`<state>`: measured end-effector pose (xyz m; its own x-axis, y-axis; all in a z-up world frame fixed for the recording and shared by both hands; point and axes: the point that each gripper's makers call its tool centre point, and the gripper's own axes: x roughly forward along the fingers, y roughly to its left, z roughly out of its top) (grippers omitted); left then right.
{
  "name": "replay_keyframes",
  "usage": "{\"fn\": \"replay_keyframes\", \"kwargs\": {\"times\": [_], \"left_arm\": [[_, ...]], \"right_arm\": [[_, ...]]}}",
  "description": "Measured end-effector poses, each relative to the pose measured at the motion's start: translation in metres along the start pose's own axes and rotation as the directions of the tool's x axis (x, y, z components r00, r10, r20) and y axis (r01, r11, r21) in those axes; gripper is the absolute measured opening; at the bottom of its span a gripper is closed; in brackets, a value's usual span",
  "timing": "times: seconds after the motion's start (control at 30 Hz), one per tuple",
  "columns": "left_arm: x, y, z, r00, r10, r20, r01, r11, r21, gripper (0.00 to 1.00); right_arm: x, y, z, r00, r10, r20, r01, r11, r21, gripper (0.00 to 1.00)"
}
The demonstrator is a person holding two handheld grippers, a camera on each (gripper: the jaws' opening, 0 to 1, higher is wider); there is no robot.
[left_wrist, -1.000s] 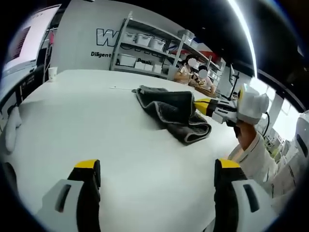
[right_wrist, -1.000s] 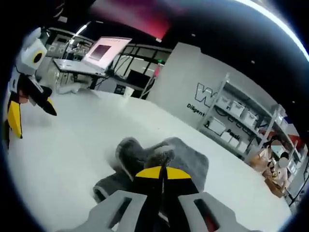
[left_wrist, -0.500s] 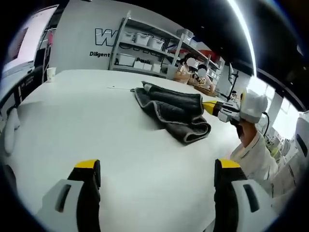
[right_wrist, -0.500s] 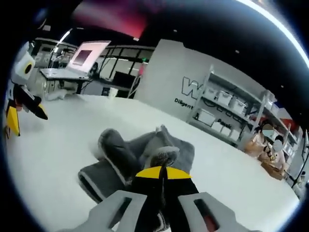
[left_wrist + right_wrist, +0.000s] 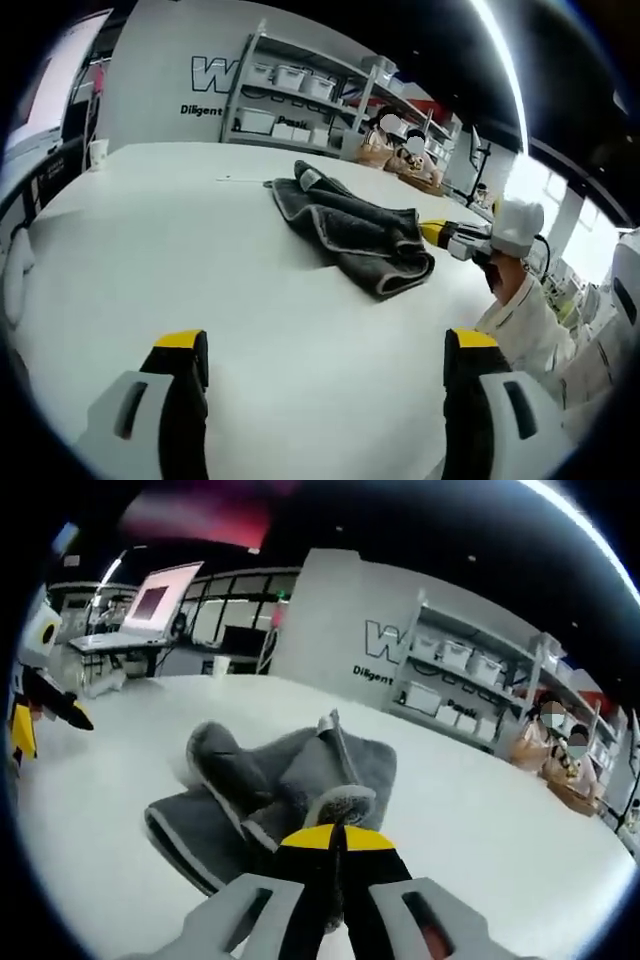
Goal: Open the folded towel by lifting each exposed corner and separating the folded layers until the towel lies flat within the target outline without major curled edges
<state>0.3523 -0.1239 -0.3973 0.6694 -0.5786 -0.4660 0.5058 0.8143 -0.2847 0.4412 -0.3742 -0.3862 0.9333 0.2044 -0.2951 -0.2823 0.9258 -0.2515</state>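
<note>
On the white table (image 5: 150, 250), right tool (image 5: 338, 842) pinches the rumpled towel (image 5: 280, 790).

Dark grey terry towel (image 5: 270, 790), lighter grey along its stitched hem and at its fuzzy pinched corner. Matte white table top (image 5: 200, 260). Left gripper (image 5: 325, 365): pale grey bodies, black jaws, yellow tips. Right gripper (image 5: 337, 865): same grey, black and yellow scheme. White wall panel (image 5: 160, 80) with black lettering. Grey metal shelving rack (image 5: 300, 95) carrying white bins. Person's white sleeve (image 5: 525, 325).
</note>
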Motion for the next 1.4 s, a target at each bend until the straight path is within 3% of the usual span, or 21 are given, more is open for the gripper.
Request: {"fn": "replay_keyframes", "kwargs": {"times": [0.1,0.23,0.37,0.6,0.73,0.9,1.07,1.27,1.4], "left_arm": [[0.001,0.0,0.0,1.0,0.002,-0.005,-0.002,1.0,-0.001,0.97],[0.001,0.0,0.0,1.0,0.003,-0.007,-0.003,1.0,0.0,0.96],[0.002,-0.001,0.0,1.0,0.002,-0.011,-0.002,1.0,0.003,0.96],[0.005,-0.007,0.001,1.0,-0.01,-0.014,0.01,1.0,0.013,0.96],[0.005,-0.008,0.002,1.0,-0.012,-0.012,0.012,1.0,0.015,0.96],[0.006,-0.011,0.002,1.0,-0.018,-0.017,0.018,1.0,0.021,0.96],[0.002,-0.012,0.003,1.0,-0.017,-0.012,0.017,1.0,0.026,0.96],[-0.003,-0.009,0.003,1.0,-0.005,-0.01,0.005,1.0,0.024,0.96],[-0.005,-0.007,0.003,1.0,0.0,-0.009,0.0,1.0,0.024,0.96]], "right_arm": [[0.001,0.002,-0.008,1.0,0.009,-0.03,-0.009,1.0,-0.024,0.0],[-0.003,-0.002,-0.005,1.0,-0.004,-0.015,0.004,1.0,-0.002,0.0],[-0.01,-0.009,-0.011,0.999,-0.024,-0.042,0.024,1.0,0.006,0.0],[-0.022,-0.011,-0.017,0.998,0.016,-0.052,-0.011,0.996,0.093,0.14],[-0.024,-0.004,-0.008,0.997,0.082,-0.001,-0.08,0.975,0.209,0.28],[-0.023,0.003,0.006,0.991,0.123,0.057,-0.134,0.951,0.278,0.33],[-0.014,0.005,0.01,0.989,0.138,0.056,-0.149,0.934,0.326,0.39],[-0.005,0.003,0.016,0.989,0.13,0.075,-0.149,0.911,0.385,0.32],[0.001,0.004,0.015,0.989,0.13,0.07,-0.147,0.906,0.398,0.33]]}}
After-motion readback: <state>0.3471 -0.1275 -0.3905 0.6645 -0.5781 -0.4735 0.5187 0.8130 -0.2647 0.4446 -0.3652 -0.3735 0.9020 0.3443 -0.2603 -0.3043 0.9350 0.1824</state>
